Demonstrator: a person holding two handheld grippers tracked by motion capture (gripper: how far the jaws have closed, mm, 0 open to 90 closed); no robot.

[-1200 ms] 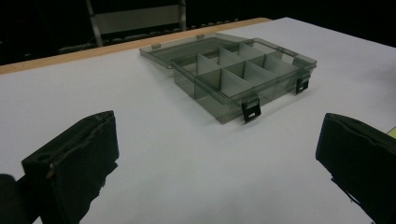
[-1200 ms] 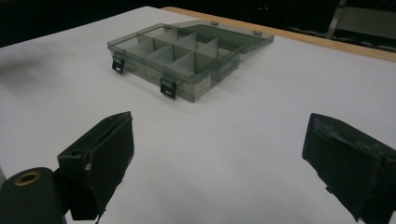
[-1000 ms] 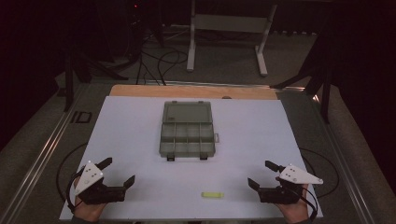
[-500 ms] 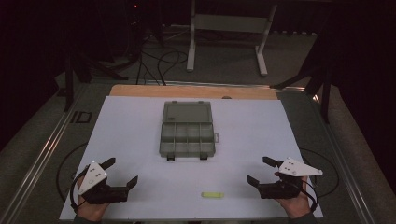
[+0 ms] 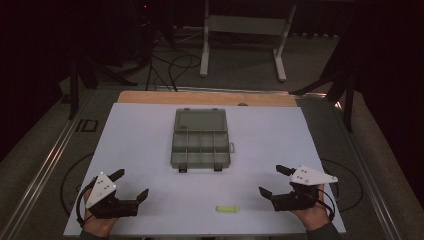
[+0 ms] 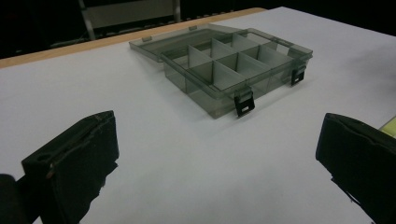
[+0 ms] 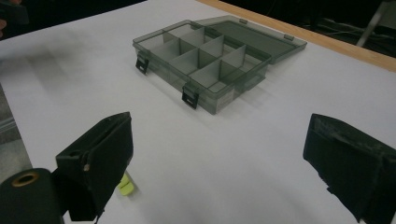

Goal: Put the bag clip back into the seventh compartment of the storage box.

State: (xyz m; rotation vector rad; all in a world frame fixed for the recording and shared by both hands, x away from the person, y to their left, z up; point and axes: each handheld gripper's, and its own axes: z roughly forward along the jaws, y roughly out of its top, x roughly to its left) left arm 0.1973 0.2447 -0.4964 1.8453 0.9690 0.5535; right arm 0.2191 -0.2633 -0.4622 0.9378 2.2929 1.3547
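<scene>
Your left gripper (image 5: 129, 187) and right gripper (image 5: 274, 182) rest at the near edge of the white table sheet (image 5: 145, 135), jaws spread wide, holding nothing. Between them, nearer your right, lies a small yellow-green piece (image 5: 227, 208); the right gripper view catches it beside its left jaw, the left gripper view only at its right edge. Farther off, mid-sheet, sits the smoky plastic organizer box (image 5: 200, 142), lid open flat behind it; the gripper views reveal its empty divided compartments and black latches (image 6: 244, 102).
</scene>
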